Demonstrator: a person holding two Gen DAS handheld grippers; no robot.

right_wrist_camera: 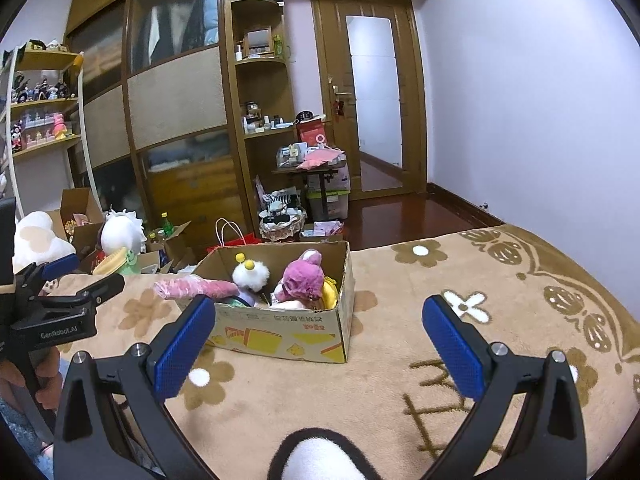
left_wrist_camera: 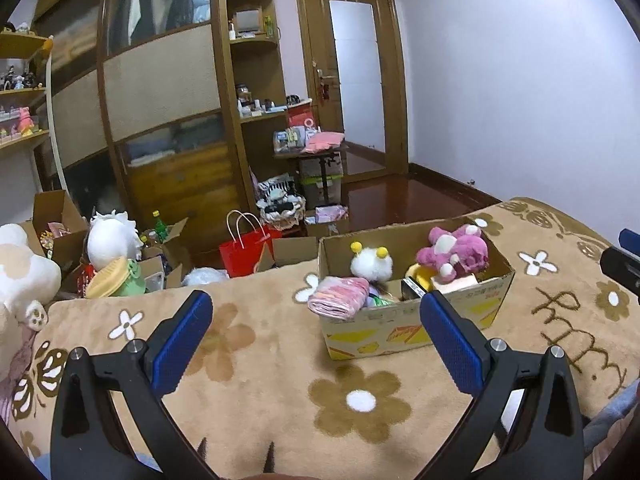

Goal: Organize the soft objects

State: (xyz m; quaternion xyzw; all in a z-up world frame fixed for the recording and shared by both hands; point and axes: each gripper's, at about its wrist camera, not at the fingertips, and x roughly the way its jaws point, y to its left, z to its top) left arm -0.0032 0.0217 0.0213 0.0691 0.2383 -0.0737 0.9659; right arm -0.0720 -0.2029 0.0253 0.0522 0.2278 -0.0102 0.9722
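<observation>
A cardboard box (left_wrist_camera: pixel 404 330) (right_wrist_camera: pixel 280 336) stands on the tan flowered blanket (left_wrist_camera: pixel 256 384). It holds a pink plush bear (left_wrist_camera: pixel 456 254) (right_wrist_camera: pixel 302 278), a white fluffy toy with yellow antennae (left_wrist_camera: pixel 372 264) (right_wrist_camera: pixel 250 274) and a yellow toy (right_wrist_camera: pixel 330 288). A pink rolled cloth (left_wrist_camera: pixel 340 300) (right_wrist_camera: pixel 196 288) hangs over the box's near-left rim. My left gripper (left_wrist_camera: pixel 316 330) is open and empty, just short of the box. My right gripper (right_wrist_camera: pixel 318 332) is open and empty, in front of the box.
Plush toys (left_wrist_camera: pixel 24 272), open cardboard boxes (left_wrist_camera: pixel 60 220) and a red paper bag (left_wrist_camera: pixel 244 252) lie on the floor beyond the bed's far edge. A wardrobe (left_wrist_camera: pixel 160 92) and a door (left_wrist_camera: pixel 356 72) stand behind. A black-and-white plush (right_wrist_camera: pixel 316 460) lies at the bottom edge.
</observation>
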